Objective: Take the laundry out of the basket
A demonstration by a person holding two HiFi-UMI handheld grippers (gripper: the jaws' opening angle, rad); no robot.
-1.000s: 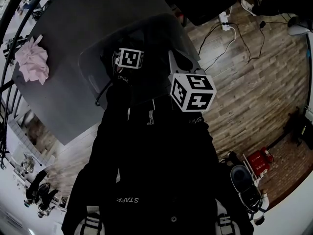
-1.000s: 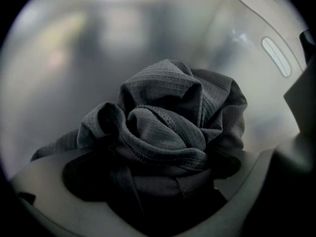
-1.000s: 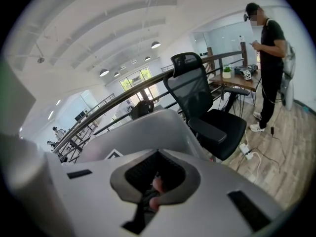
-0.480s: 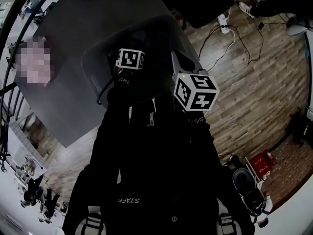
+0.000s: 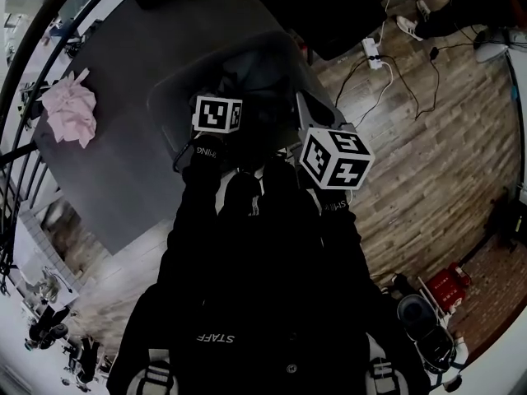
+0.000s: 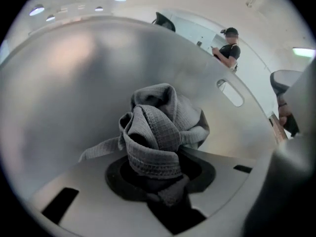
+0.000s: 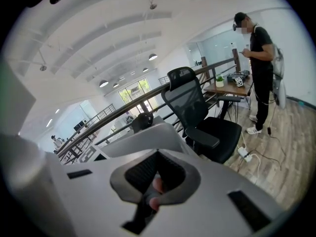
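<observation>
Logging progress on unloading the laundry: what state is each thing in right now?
left gripper: jaws have just been closing, clamped on the grey cloth
grey cloth: bunched, inside the basket
right gripper: jaws together
basket: upright
pink cloth: crumpled on the table

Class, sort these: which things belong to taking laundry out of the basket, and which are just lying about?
Job: basket; grey cloth, which the left gripper has just closed on; pink cloth on the table.
Lying about: office chair; power strip; cables.
</observation>
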